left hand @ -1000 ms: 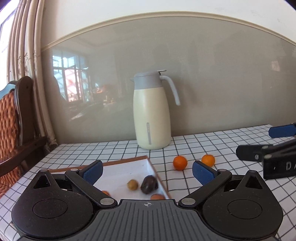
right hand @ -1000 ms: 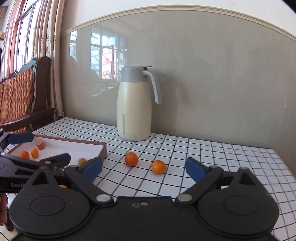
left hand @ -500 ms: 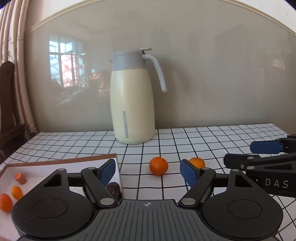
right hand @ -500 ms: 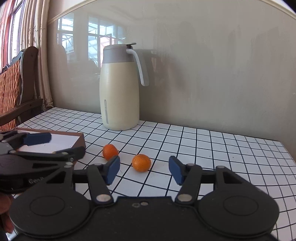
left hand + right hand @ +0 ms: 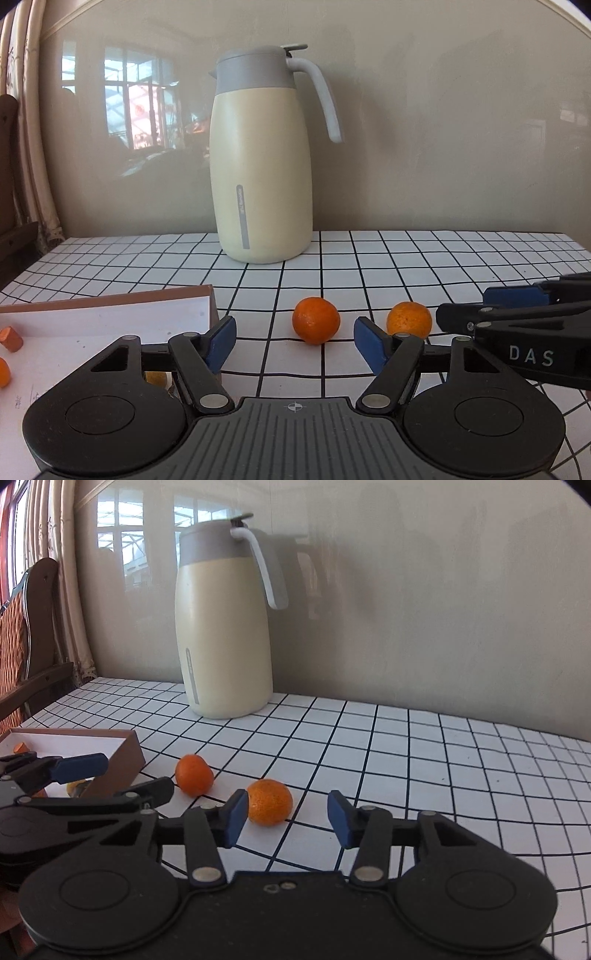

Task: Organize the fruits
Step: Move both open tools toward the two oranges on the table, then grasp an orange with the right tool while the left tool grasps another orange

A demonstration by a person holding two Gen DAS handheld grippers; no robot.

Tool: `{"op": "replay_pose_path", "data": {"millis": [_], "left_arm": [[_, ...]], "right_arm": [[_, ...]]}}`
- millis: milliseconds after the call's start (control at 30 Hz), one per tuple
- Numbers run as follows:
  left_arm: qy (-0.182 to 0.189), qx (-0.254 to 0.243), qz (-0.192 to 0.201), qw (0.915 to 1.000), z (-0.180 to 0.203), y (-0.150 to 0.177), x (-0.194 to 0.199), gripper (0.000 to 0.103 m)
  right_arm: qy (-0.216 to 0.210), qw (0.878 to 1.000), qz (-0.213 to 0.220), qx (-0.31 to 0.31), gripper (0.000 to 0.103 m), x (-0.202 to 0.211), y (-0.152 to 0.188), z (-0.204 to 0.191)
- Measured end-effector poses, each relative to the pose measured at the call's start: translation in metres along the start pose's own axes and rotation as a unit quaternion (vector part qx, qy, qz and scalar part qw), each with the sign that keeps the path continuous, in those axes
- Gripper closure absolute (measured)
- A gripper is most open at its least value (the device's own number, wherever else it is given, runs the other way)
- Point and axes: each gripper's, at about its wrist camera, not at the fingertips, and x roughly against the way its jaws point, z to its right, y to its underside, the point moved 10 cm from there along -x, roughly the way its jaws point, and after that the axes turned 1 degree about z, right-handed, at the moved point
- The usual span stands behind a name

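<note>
While both sets of tongs hover low over the checked tablecloth (image 5: 424,258), the biggest thing ahead of them is the cream jug (image 5: 260,166) with its grey lid and handle, standing upright well beyond the tips, against the wall. Next in size is the shallow brown-rimmed tray (image 5: 110,297), which lies to the left of the left gripper (image 5: 294,341); its near right corner sits just behind that gripper's left finger, and a few small orange pieces (one looks like a cut stub) rest on its white floor.

Two mandarins lie on the cloth to the right of the tray. The darker mandarin (image 5: 316,320) sits just ahead of the left gripper's tips, in line with the gap, touching neither pad. The paler mandarin (image 5: 269,802) lies just ahead of the right gripper (image 5: 283,819), close against its left pad; whether it touches I cannot tell, and the right pad is clear of it.

Both pairs of jaws have just been closing, yet they stand apart, with no fruit clamped. From the left wrist camera the right gripper's fingers reach in beside the paler mandarin.
</note>
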Motion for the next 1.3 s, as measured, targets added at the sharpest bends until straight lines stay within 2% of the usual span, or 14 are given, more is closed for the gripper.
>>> {"op": "replay_pose_path", "data": {"millis": [167, 467, 600, 767, 967, 1300], "left_arm": [[-0.006, -0.002, -0.001, 1.0000, -0.004, -0.003, -0.010, 0.032], [0.006, 0.031, -0.002, 0.9995, -0.007, -0.012, -0.015, 0.032], [0.011, 0.033, -0.005, 0.9994, -0.009, -0.010, -0.017, 0.032], [0.011, 0.040, -0.008, 0.9991, -0.012, -0.009, -0.018, 0.032], [0.022, 0.031, -0.012, 0.9992, 0.005, -0.007, -0.022, 0.032], [0.030, 0.019, -0.023, 0.9991, 0.025, -0.002, -0.038, 0.032]], "right_arm": [[-0.009, 1.000, -0.011, -0.008, 0.065, -0.016, 0.005, -0.001], [-0.023, 0.999, -0.022, -0.003, 0.067, -0.041, 0.006, -0.017], [-0.023, 0.999, -0.030, -0.002, 0.073, -0.048, 0.009, -0.023], [-0.010, 1.000, -0.027, 0.001, 0.074, -0.045, 0.008, -0.017], [0.011, 0.999, -0.030, -0.001, 0.074, -0.036, 0.011, 0.004], [0.021, 0.999, -0.028, 0.004, 0.074, -0.029, 0.016, 0.019]]}}
